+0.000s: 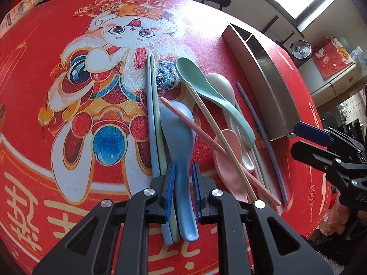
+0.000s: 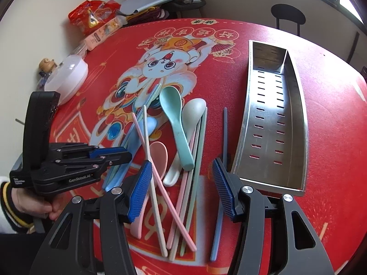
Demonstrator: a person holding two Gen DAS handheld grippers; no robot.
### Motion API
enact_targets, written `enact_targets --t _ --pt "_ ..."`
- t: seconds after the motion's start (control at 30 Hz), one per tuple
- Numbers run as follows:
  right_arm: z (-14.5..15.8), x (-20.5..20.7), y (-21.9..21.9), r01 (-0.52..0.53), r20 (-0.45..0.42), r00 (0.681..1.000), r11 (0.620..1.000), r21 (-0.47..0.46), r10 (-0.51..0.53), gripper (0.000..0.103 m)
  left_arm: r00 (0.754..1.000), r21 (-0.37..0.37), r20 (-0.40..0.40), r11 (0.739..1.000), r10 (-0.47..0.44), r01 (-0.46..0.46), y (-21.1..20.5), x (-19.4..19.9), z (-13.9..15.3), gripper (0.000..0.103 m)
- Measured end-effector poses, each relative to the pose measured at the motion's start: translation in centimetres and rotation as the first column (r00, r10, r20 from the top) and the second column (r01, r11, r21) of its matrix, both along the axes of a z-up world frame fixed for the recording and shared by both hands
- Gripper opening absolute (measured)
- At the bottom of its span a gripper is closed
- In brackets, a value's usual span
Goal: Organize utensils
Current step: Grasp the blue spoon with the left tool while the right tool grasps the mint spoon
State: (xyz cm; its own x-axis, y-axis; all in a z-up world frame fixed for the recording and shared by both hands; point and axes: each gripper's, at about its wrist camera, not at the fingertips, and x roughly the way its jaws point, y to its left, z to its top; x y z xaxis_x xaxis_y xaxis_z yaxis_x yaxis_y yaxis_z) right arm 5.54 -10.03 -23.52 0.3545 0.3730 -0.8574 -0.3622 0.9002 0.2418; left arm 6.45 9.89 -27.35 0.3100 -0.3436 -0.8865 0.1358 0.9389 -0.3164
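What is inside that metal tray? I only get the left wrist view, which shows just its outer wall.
Observer: Nothing. The right wrist view shows the metal tray empty, with a slotted floor.
Operator: What are the other tool's jaws doing?
Observer: The right gripper has its jaws standing apart over the chopsticks, pressing on nothing.
Operator: Who holds the left gripper?
Observer: A hand in a striped cuff.
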Motion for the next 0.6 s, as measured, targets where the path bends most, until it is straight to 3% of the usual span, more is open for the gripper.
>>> enact_targets --t 0.47,0.6 --pt "-0.2 0.1 -0.3 0.004 -0.011 1.0 1.0 0.011 -0.004 0.053 0.998 0.039 0.052 0.999 -0.036 0.034 -1.2 1.8 -0.2 0.016" --pt "-0.5 0.7 0.5 -0.038 -0.017 0.999 0.999 -0.009 0.038 0.042 0.997 0.058 0.063 0.998 -0.034 0.03 -1.1 2.2 -0.2 0.017"
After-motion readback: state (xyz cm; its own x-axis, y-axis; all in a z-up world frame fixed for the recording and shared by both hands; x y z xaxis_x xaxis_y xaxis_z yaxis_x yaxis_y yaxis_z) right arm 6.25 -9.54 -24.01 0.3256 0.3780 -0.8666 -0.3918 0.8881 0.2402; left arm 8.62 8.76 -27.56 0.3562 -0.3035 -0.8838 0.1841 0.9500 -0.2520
